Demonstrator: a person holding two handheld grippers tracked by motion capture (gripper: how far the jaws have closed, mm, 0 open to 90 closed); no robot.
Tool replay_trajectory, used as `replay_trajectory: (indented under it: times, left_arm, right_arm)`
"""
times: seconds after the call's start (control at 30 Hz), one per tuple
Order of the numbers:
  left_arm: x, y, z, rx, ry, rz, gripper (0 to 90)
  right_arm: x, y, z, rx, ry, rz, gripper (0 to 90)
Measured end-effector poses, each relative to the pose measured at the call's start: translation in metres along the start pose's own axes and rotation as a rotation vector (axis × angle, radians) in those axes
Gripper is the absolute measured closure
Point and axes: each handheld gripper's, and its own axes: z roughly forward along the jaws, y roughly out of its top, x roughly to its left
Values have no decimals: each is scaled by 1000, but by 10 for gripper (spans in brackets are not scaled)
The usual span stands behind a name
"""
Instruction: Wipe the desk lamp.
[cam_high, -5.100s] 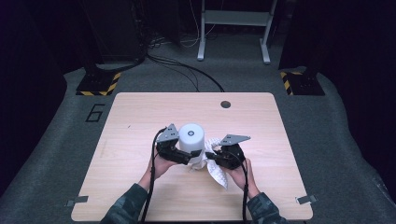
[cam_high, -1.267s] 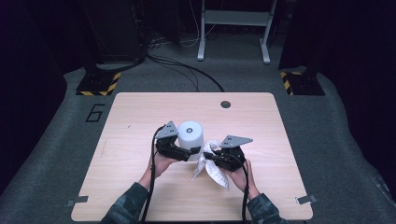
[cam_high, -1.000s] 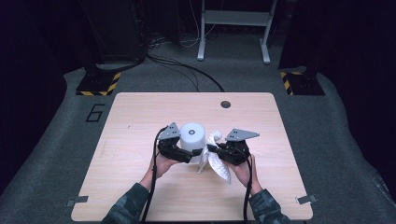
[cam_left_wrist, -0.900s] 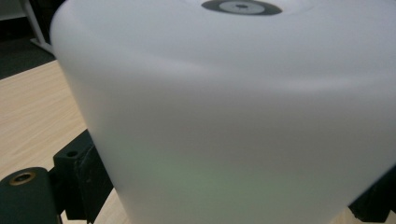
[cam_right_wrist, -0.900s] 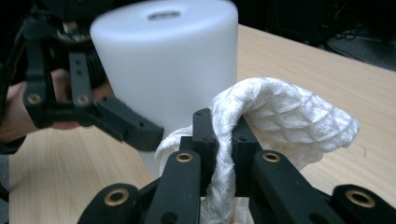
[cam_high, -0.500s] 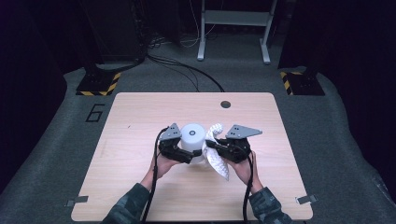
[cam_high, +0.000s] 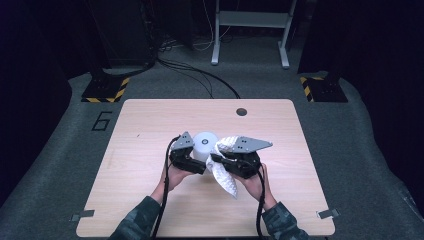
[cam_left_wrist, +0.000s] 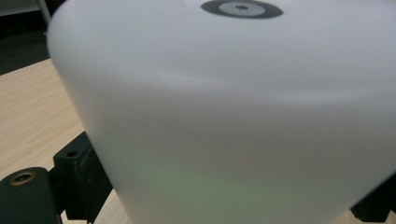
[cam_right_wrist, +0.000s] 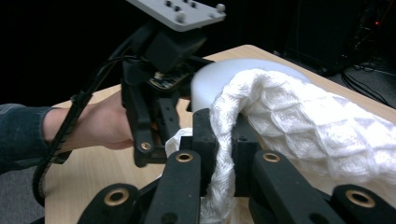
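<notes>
Right now the left gripper (cam_high: 192, 164) fingers clamp the white cylinder (cam_high: 205, 145) upright, w/ the cloth (cam_right_wrist: 299, 126), pinched in the right gripper (cam_right_wrist: 219, 135) fingers, draped over its far-side top.

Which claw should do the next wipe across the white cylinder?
Right. The right claw is shut on the white cloth, which lies against the white cylinder; the left claw grips and steadies the cylinder.

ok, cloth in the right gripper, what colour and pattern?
White cloth with a raised diamond waffle weave; clearest in the right gripper view.
</notes>
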Motion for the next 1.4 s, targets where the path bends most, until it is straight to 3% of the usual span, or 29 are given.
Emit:
replay_trajectory:
  times: [0.2,0.5,0.77,1.13,1.4]
  left_arm:
    - [-1,0,1,3,-4,8,87]
    - [-2,0,1,-1,-11,0,87]
    - [0,0,-3,-12,-28,-2,88]
    - [-3,1,-5,-20,-59,19,87]
    - [-6,1,-3,-21,-87,56,87]
  right_arm:
    - [5,2,4,3,20,-17,847]
    - [1,-2,-1,3,18,0,848]
    - [-11,-7,-6,7,-14,27,847]
    - [-32,-13,-8,-4,-52,103,846]
    - [-43,-13,-9,-19,-61,138,846]
